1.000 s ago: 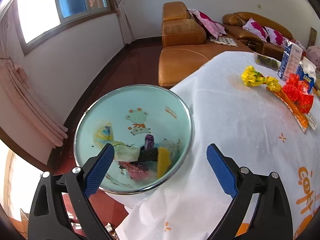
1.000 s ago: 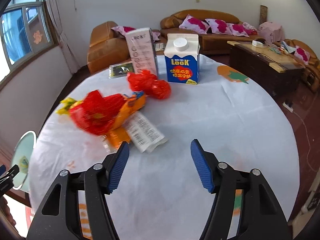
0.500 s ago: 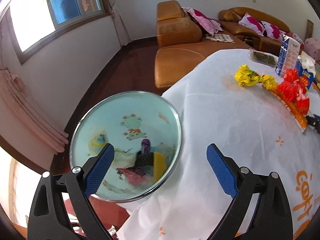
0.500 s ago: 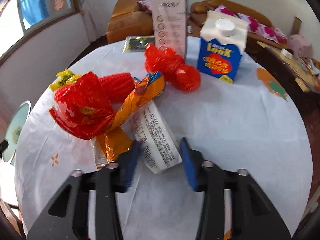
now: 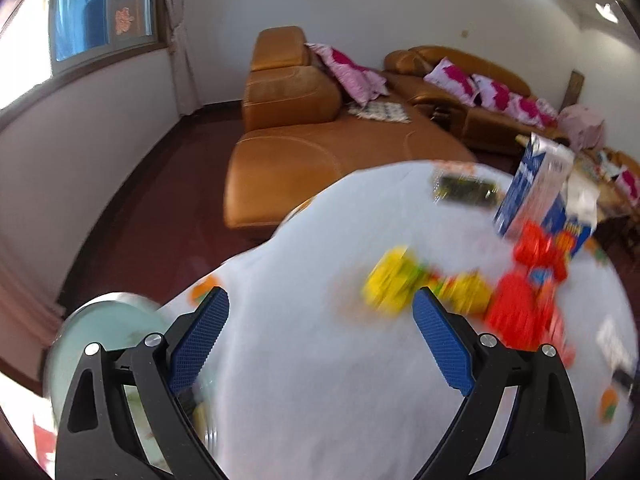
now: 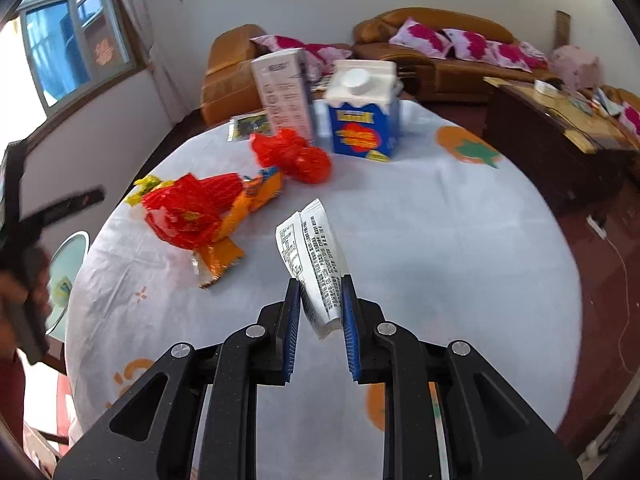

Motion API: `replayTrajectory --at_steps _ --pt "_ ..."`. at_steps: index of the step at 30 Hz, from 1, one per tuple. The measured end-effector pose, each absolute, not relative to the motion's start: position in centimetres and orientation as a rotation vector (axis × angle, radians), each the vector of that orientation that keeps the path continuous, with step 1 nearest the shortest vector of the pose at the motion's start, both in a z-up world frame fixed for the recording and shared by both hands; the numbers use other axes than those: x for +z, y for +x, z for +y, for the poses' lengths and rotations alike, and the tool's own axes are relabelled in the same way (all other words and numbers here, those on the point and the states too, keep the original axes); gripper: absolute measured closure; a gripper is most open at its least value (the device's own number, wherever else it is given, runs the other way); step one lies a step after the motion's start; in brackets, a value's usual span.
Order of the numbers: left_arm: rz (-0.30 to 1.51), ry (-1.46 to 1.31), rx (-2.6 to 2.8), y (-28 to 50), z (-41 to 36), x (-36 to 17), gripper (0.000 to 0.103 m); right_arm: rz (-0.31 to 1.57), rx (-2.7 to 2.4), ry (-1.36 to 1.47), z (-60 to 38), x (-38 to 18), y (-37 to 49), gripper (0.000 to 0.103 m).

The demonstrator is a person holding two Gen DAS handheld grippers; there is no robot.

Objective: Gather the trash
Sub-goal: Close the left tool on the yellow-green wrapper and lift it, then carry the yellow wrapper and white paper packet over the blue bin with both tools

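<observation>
My right gripper (image 6: pixel 320 286) is shut on a white printed wrapper (image 6: pixel 314 256) and holds it lifted above the white tablecloth (image 6: pixel 420 240). Red mesh bags (image 6: pixel 188 212) lie on an orange wrapper (image 6: pixel 248 208) to the left, and another red mesh bag (image 6: pixel 294 156) lies farther back. My left gripper (image 5: pixel 320 312) is open and empty over the table's left part. Blurred yellow wrappers (image 5: pixel 394 280) and red mesh bags (image 5: pixel 520 308) lie ahead of it. The pale green trash bin (image 5: pixel 104 328) stands at the lower left, beside the table.
A blue milk carton (image 6: pixel 364 120), a tall white carton (image 6: pixel 286 92) and a dark foil packet (image 6: pixel 248 126) stand at the table's far side. Brown sofas (image 5: pixel 296 120) and a dark wooden cabinet (image 6: pixel 552 140) lie beyond. The bin also shows left of the table (image 6: pixel 70 264).
My right gripper closed on the white wrapper and lifted it off the table. My left gripper swung right, from above the bin to over the table.
</observation>
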State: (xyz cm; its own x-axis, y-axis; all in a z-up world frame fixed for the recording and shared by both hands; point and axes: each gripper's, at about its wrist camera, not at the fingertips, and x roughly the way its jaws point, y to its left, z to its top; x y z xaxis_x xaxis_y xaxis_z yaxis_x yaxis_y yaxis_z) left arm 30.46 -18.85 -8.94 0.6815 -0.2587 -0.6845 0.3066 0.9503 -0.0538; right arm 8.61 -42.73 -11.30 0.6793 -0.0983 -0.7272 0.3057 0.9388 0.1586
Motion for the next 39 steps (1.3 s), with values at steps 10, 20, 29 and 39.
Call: replayTrajectory --at_steps 10,20,29,39 --pt "0.948 -0.013 -0.354 35.0 -25.2 -14.2 0.051 0.763 -0.301 0.386 -45.8 -10.8 6.6 0.082" --pt "0.718 0.002 -0.376 28.7 -19.8 -8.2 0.061 0.7 -0.318 0.414 -44.3 -10.0 4.9 0.082" --pt "0.643 0.098 -0.284 21.9 -13.5 -5.8 0.061 0.695 -0.194 0.394 -38.3 -8.8 5.6 0.082" --pt "0.675 0.107 -0.152 18.4 -6.8 -6.4 0.06 0.699 -0.011 0.341 -29.7 -7.6 8.5 0.082"
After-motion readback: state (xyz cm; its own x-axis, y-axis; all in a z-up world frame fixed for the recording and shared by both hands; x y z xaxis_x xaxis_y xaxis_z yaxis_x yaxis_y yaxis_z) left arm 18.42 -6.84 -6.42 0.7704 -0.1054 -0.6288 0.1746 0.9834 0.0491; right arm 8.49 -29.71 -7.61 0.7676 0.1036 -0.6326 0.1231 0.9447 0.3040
